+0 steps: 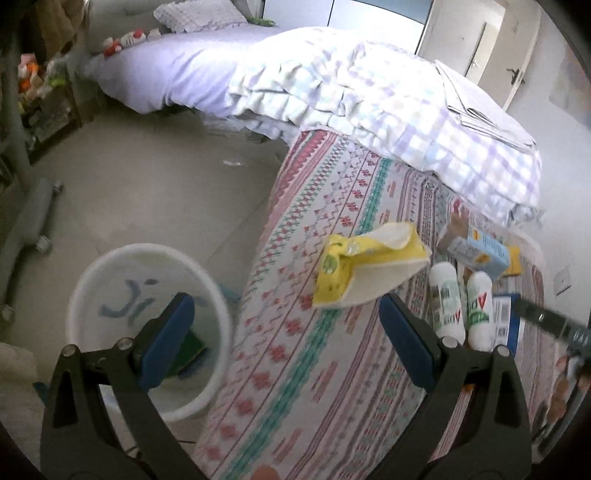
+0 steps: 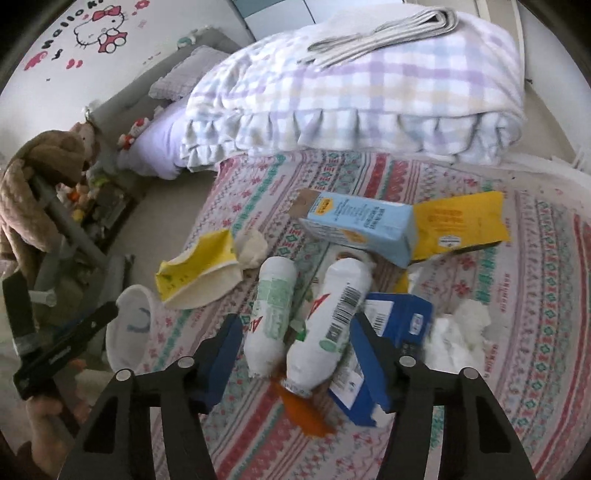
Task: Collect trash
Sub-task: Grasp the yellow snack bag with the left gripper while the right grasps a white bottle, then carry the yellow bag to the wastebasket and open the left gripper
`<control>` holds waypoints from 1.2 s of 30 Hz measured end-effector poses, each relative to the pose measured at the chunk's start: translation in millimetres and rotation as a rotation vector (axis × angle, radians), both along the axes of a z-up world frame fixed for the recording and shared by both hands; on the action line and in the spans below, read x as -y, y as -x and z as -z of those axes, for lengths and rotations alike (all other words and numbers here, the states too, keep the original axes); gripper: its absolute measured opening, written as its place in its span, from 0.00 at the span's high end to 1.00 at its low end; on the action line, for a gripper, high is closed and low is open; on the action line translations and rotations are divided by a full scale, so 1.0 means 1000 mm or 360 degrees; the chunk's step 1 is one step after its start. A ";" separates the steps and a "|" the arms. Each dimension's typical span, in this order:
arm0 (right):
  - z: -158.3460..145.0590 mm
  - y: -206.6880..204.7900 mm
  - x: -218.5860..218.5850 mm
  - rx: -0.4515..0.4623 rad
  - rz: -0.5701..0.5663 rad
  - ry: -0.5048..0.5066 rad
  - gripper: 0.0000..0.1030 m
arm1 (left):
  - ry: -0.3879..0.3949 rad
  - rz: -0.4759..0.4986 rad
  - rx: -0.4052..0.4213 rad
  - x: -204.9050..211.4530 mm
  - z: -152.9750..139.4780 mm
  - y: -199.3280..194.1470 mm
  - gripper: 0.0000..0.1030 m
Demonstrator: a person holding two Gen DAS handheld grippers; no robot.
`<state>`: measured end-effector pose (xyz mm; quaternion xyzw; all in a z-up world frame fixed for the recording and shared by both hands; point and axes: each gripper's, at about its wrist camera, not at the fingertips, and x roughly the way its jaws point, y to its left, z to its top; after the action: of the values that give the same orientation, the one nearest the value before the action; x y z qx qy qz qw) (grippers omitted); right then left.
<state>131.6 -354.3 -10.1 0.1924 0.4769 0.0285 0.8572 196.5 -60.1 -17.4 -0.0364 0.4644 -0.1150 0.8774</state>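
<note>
Trash lies on the patterned bed sheet: two white bottles, a light blue carton, a flat yellow box, a dark blue carton, crumpled tissue and an open yellow pack. My right gripper hovers over the two bottles, which show between its fingers; the jaws stand apart. My left gripper is wide open and holds nothing, over the bed edge between the white bin and the yellow pack. The bottles lie to its right.
The bin stands on the floor against the bed and holds a green item. A folded checked quilt with newspapers fills the far side of the bed. A grey chair base and a plush toy are at the left.
</note>
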 end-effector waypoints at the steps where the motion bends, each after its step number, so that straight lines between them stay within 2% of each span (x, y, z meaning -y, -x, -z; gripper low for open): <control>1: 0.005 -0.004 -0.001 -0.0038 0.0014 0.0012 0.41 | 0.0012 -0.0001 0.0004 0.003 0.005 -0.004 0.05; 6: 0.028 -0.017 -0.002 -0.0157 0.0043 0.0041 0.41 | 0.0049 0.0026 -0.0055 0.021 0.032 -0.019 0.16; 12: 0.049 -0.021 -0.007 -0.0239 0.0012 0.0099 0.52 | 0.0112 0.0038 -0.0065 0.035 0.043 -0.032 0.28; 15: 0.050 -0.021 -0.013 -0.0233 -0.0030 0.0161 0.53 | 0.0131 0.0039 -0.0088 0.039 0.047 -0.037 0.43; 17: 0.050 -0.021 -0.015 -0.0224 -0.0047 0.0196 0.54 | 0.0131 0.0035 -0.0100 0.040 0.049 -0.037 0.62; 20: 0.051 -0.019 -0.016 -0.0209 -0.0063 0.0234 0.57 | 0.0138 0.0033 -0.0084 0.040 0.048 -0.034 0.64; 25: 0.042 -0.013 -0.014 -0.0171 -0.0063 0.0174 0.58 | 0.0085 0.0086 -0.0030 0.045 0.032 -0.025 0.70; 36: 0.003 0.011 -0.008 -0.0012 -0.0028 0.0157 0.58 | 0.0052 0.0130 0.0070 0.029 -0.001 0.002 0.71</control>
<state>120.8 -346.2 -12.6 0.1459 0.4827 0.0118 0.8635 194.5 -89.5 -16.2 -0.0292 0.4443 -0.1592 0.8812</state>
